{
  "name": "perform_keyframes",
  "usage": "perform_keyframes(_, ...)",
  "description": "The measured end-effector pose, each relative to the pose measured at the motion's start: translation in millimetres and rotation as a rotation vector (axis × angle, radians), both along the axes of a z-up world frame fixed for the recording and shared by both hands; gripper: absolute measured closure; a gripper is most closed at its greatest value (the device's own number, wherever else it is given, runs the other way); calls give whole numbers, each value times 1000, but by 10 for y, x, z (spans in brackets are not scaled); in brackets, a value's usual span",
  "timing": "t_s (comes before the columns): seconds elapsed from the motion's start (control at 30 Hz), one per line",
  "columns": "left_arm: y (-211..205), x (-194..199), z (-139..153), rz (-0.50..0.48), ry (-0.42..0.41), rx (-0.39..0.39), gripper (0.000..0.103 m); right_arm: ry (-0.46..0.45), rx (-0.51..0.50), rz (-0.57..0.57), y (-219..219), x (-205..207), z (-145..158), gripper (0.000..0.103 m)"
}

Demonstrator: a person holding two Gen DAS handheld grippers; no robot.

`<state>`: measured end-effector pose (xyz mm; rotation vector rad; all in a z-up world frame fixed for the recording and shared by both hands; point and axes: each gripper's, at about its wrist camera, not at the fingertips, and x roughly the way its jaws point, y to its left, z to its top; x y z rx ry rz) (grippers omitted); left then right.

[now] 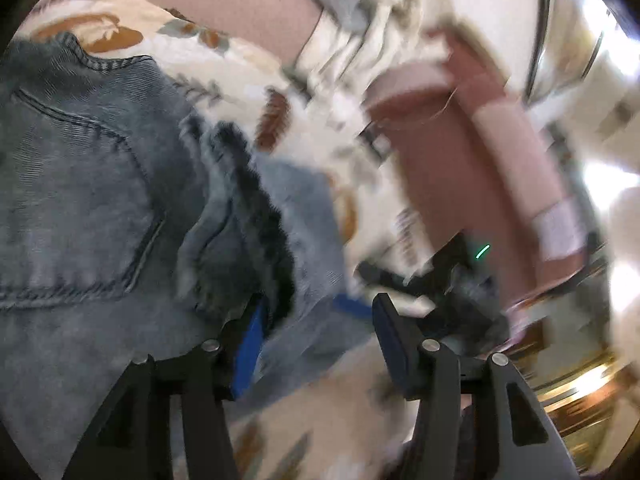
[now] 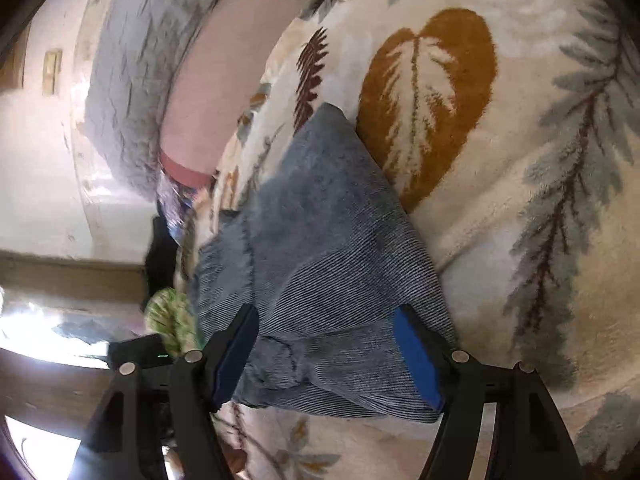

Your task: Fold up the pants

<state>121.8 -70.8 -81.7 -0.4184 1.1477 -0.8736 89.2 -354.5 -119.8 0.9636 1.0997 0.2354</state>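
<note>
Blue denim pants (image 1: 92, 184) lie on a leaf-patterned blanket (image 1: 120, 28), back pocket up at the left of the left wrist view. My left gripper (image 1: 316, 328) is open, its jaws wide apart, with a frayed hem edge of the pants over the left pad. In the right wrist view a folded denim part (image 2: 320, 280) lies between the open jaws of my right gripper (image 2: 326, 344); the pads stand at its two sides, not pressed together. The view is motion-blurred.
The blanket (image 2: 500, 160) covers a bed. A pink sheet (image 1: 224, 0) and a grey fluffy cloth (image 2: 132, 80) lie beyond. The other gripper (image 1: 448, 280) shows blurred at right. A bright floor (image 2: 36, 184) lies past the bed edge.
</note>
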Motion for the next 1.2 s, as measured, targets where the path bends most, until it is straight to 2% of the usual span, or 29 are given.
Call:
perform_keyframes(0.03, -7, -40, -22, 7, 9, 74, 49, -4, -28, 14, 35, 4, 7, 30)
perform_keyframes(0.13, 113, -101, -85, 69, 19, 163, 53, -14, -146, 57, 180, 3, 84, 30)
perform_keyframes(0.17, 167, -105, -76, 89, 15, 170, 53, -21, -204, 71, 249, -6, 132, 31)
perform_keyframes(0.27, 353, -101, 62, 135, 2, 108, 53, -78, -346, 119, 480, -29, 296, 30)
perform_keyframes(0.37, 504, -79, 230, 207, -73, 66, 52, -125, -357, 100, 554, -27, 415, 30)
perform_keyframes(0.43, 562, -39, 234, 217, -65, 67, 52, -146, -345, 77, 550, -8, 465, 30)
perform_keyframes(0.53, 652, -14, 237, 245, -76, 133, 52, -167, -353, 81, 608, 39, 468, 30)
perform_keyframes(0.57, 704, -39, 265, 263, -93, 172, 52, -180, -386, 89, 655, 55, 479, 30)
perform_keyframes(0.63, 812, -75, 303, 304, -103, 197, 52, -214, -463, 119, 783, 71, 529, 30)
perform_keyframes(0.73, 1119, -181, 363, 397, -119, 237, 52, -236, -522, 169, 1001, 127, 532, 30)
perform_keyframes(0.83, 1503, -310, 352, 514, -107, 263, 52, -194, -644, 237, 1284, 208, 382, 29)
perform_keyframes(0.87, 1663, -385, 355, 558, -103, 268, 52, -155, -716, 265, 1396, 259, 257, 29)
perform_keyframes(0.93, 1889, -528, 330, 609, -94, 276, 52, -143, -773, 273, 1477, 279, 144, 28)
perform_keyframes(1.03, 2194, -812, 193, 694, -46, 267, 52, -117, -782, 273, 1506, 321, 147, 27)
perform_keyframes(1.13, 2221, -965, 61, 691, 6, 239, 52, -99, -727, 273, 1428, 313, 192, 27)
perform_keyframes(1.2, 2140, -1008, 63, 651, 7, 222, 52, -101, -671, 254, 1371, 262, 280, 27)
